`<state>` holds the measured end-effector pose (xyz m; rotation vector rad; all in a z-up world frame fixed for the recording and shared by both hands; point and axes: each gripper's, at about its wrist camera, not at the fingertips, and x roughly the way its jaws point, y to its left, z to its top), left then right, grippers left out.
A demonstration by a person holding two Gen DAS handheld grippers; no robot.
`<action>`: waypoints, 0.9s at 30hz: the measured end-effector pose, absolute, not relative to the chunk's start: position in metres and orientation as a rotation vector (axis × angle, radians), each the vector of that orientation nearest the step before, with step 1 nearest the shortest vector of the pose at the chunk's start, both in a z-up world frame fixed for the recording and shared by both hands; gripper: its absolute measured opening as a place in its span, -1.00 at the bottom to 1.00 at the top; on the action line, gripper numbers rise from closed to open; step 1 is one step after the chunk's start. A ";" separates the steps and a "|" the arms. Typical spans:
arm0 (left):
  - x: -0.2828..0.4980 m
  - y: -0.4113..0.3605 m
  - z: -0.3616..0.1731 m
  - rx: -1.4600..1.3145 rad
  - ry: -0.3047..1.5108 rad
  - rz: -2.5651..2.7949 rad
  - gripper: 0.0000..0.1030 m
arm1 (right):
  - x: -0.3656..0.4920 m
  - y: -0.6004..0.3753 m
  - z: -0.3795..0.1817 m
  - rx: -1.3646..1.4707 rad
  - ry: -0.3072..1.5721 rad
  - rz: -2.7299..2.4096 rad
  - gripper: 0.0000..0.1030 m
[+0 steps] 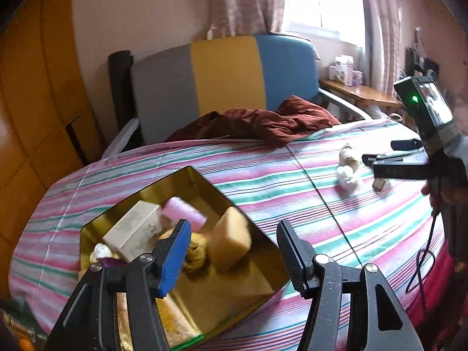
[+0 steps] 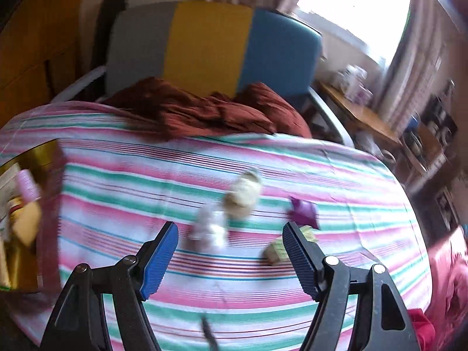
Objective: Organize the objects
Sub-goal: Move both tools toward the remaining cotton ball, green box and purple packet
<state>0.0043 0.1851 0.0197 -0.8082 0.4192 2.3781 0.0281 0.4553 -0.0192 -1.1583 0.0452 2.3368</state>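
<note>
An open gold tin [image 1: 248, 280] lies on the striped tablecloth [image 1: 292, 193]. It holds a white box [image 1: 136, 228], a pink roller [image 1: 184, 212], a yellow sponge [image 1: 231, 238] and a tan yarn ball [image 1: 194, 256]. My left gripper [image 1: 232, 228] hovers open over the tin with nothing gripped. To the right on the cloth lie a cream ball [image 2: 242, 196], a white crumpled lump [image 2: 209, 228], a purple piece [image 2: 302, 212] and a small greenish box [image 2: 278, 251]. Just short of them my right gripper [image 2: 230, 229] stands open and empty; in the left wrist view that right gripper [image 1: 370, 163] is by the lump.
A chair [image 1: 228, 73] with a grey, yellow and blue back stands behind the table, a maroon cloth [image 1: 263, 122] draped over it and the table edge. A wooden side table [image 1: 362, 93] with boxes is by the window. A black cable [image 1: 421, 260] hangs off the right edge.
</note>
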 end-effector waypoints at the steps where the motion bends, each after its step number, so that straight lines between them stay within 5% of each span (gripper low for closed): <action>1: 0.005 0.189 0.019 -0.808 0.428 2.369 0.20 | 0.029 0.463 -0.020 -1.160 0.057 2.321 0.46; 10: 0.005 0.230 0.007 -0.814 0.506 2.296 0.20 | 0.034 0.542 -0.044 -1.182 0.197 2.177 0.46; 27: -0.006 0.319 -0.034 -0.938 0.549 2.102 0.21 | 0.082 0.631 -0.072 -1.063 0.788 1.973 0.46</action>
